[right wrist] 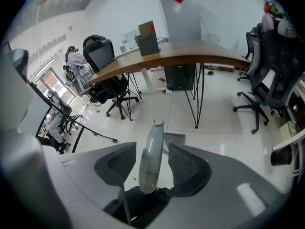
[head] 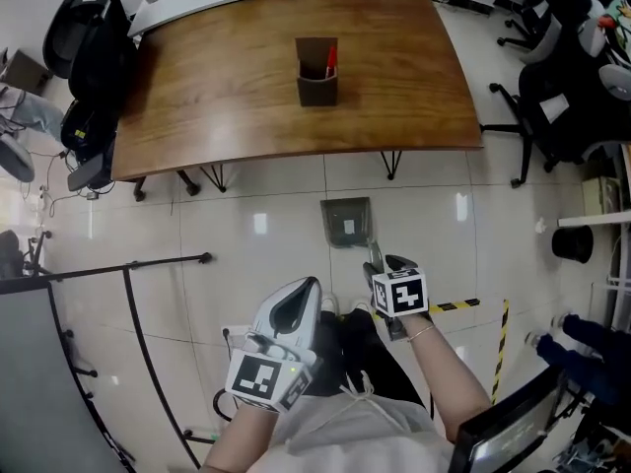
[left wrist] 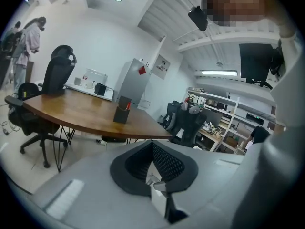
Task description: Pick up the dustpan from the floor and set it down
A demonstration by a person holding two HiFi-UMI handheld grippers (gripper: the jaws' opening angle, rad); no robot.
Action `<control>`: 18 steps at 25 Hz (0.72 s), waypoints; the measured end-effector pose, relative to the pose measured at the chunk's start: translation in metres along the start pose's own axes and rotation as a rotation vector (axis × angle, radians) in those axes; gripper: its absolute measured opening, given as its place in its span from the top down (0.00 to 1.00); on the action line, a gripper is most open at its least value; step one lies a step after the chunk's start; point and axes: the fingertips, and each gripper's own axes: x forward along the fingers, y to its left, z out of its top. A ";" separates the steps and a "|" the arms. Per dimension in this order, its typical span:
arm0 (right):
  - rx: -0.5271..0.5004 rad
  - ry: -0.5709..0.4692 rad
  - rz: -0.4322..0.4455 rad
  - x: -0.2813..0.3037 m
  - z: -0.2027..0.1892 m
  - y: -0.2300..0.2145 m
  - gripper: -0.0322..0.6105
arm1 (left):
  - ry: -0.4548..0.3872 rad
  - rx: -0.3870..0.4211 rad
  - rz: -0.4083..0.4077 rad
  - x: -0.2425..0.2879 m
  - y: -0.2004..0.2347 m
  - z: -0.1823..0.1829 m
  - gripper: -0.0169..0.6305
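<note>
L gripper [head: 302, 290] hangs low at the person's left side w/ jaws together and nothing btwn them; its own view [left wrist: 153, 146] looks out over the table [left wrist: 81, 111], not at the floor. Dustpan [head: 347, 222] sits flat on the floor tiles [head: 266, 264], just short of the table's near edge, w/ its handle [head: 374, 252] rising back toward the person. R gripper [head: 383, 267] points steeply down at that handle. In its own view [right wrist: 152, 148] the jaws stand apart w/ the handle [right wrist: 149, 162] btwn them: clear gap on one side, v. close to the other pad, no squeeze visible, so not gripped. Risks, as I judge: lift w/o closing and the handle just slides out. Close while off-centre and the nearer pad shoves the handle sideways, so the pan [right wrist: 174, 138] skates or twists on the slick tile. A grip this high up the handle prob. lets the pan swing once it's off the floor. Hard to see: most of the pan is behind the handle and a jaw in the R gripper view. In the head view the marker cube [head: 400, 293] covers the spot where jaws and handle meet. Can't tell if there's anything in the pan.
</note>
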 end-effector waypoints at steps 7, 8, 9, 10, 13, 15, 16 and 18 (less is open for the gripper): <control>0.170 0.125 0.137 0.043 -0.014 0.001 0.81 | -0.018 0.009 0.031 0.005 0.016 -0.004 0.95; 0.175 0.130 0.158 0.044 -0.015 0.005 0.82 | -0.024 0.013 0.030 0.005 0.016 -0.002 0.95; 0.183 0.136 0.173 0.045 -0.015 0.007 0.83 | -0.029 0.017 0.028 0.005 0.016 -0.001 0.95; 0.191 0.142 0.183 0.045 -0.015 0.009 0.84 | -0.035 0.021 0.025 0.005 0.016 0.000 0.95; 0.199 0.158 0.188 0.042 -0.019 0.011 0.84 | -0.047 0.027 0.014 0.003 0.013 0.003 0.95; 0.198 0.150 0.194 0.031 -0.019 0.015 0.84 | -0.051 0.033 0.001 0.001 0.009 0.008 0.95; 0.201 0.137 0.203 0.022 -0.015 0.019 0.85 | -0.053 0.035 -0.004 -0.001 0.007 0.012 0.95; 0.211 0.103 0.228 -0.002 -0.007 0.029 0.85 | -0.059 0.036 -0.011 -0.006 0.003 0.023 0.95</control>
